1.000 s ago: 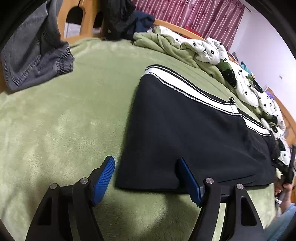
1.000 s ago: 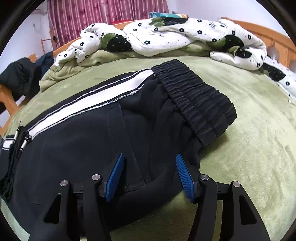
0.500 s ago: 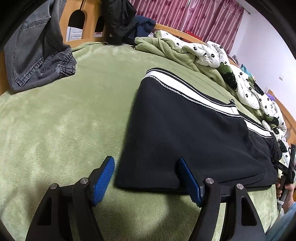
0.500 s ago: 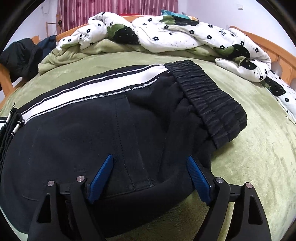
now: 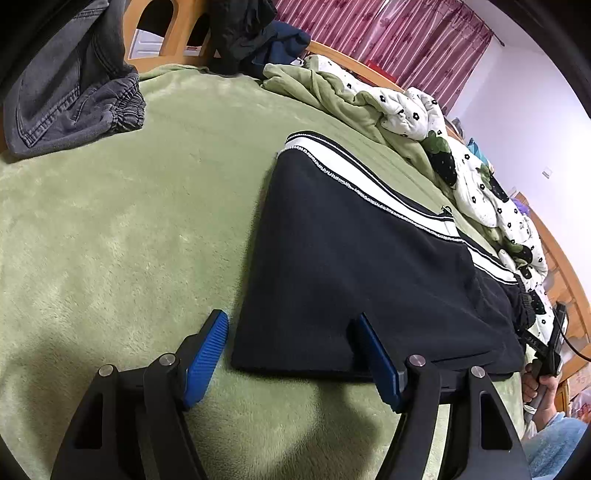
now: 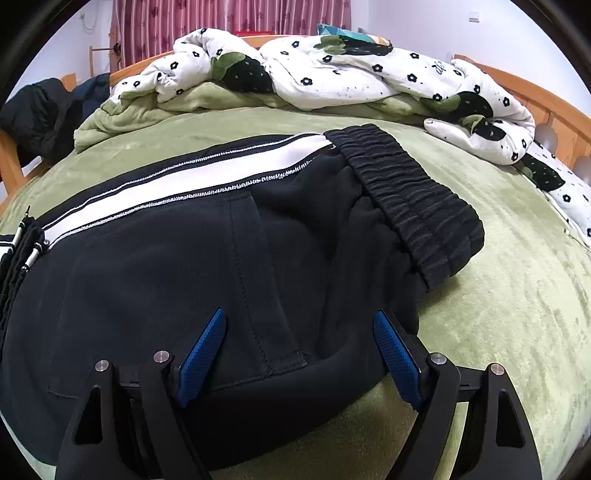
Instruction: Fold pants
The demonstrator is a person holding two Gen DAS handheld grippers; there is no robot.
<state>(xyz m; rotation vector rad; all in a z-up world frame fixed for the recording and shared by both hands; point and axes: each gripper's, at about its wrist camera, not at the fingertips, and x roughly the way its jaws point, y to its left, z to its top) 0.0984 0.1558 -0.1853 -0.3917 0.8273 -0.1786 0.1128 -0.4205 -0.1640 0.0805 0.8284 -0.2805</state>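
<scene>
Two views, one bed. Left wrist view, left to right: grey jeans (image 5: 70, 92) bunched at the far left edge of the green blanket (image 5: 122, 229); dark clothes (image 5: 251, 33) draped on the wooden frame behind; left gripper (image 5: 291, 350) low in front, blue pads (image 5: 207, 354) spread wide, clamping nothing, the left pad over bare blanket, the right pad over the near corner of the pants (image 5: 362, 266). Pants black, folded flat on the blanket, white stripe along the far edge. Floral quilt (image 5: 417, 110) heaped beyond them; a hand (image 5: 543, 380) at the far right edge, gripping a black handle.

Right wrist view, left to right: dark clothes (image 6: 40, 118) at the bed's far left; pants (image 6: 166, 266) filling the middle, stripe toward the back, ribbed waistband (image 6: 406, 199) folded over on the right; right gripper (image 6: 299, 350) with pads apart, poised over the near folded edge, fabric between them but not pinched. Quilt (image 6: 332, 77) along the back; bare blanket (image 6: 517, 295) on the right.
</scene>
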